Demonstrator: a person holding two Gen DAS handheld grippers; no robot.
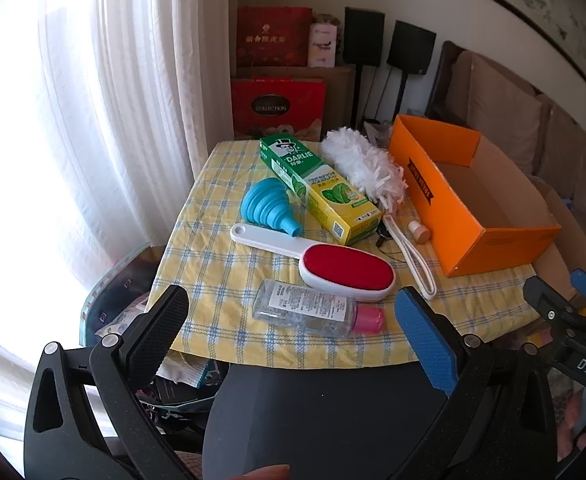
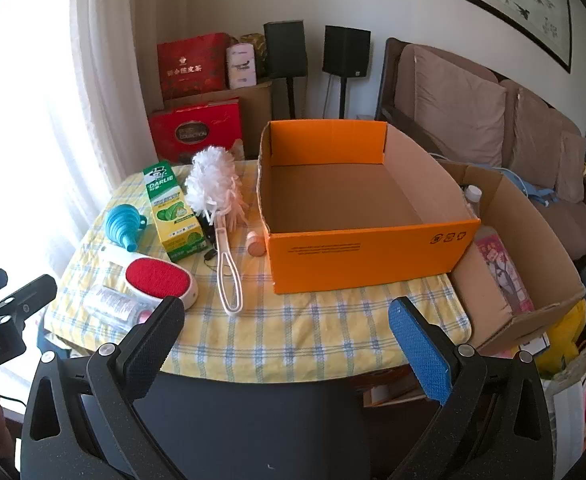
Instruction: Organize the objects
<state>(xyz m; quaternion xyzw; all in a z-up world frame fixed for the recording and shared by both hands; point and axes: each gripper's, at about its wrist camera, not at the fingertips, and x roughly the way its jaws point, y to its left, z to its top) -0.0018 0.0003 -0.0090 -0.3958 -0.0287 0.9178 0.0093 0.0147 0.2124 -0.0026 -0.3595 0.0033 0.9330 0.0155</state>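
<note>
Orange box (image 2: 357, 256) stands on the desk (image 2: 293, 336), interior bare. Brown carton (image 2: 533, 280) beside the desk holds a bottle and a pink packet. Loose items lie left of the orange box: toothpaste carton (image 1: 321, 188), duster (image 1: 365, 168), funnel (image 1: 269, 204), lint brush (image 1: 345, 268), clear bottle (image 1: 309, 308). Left claw (image 1: 293, 328) spread wide, gripping nothing. Right claw (image 2: 289, 336) likewise spread, touching nothing.

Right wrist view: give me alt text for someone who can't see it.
An empty orange box sits on a yellow checked tablecloth, with a white duster, toothpaste carton, blue funnel, red lint brush and clear bottle to its left. The right gripper hovers in front, jaws wide open and holding nothing.
</note>
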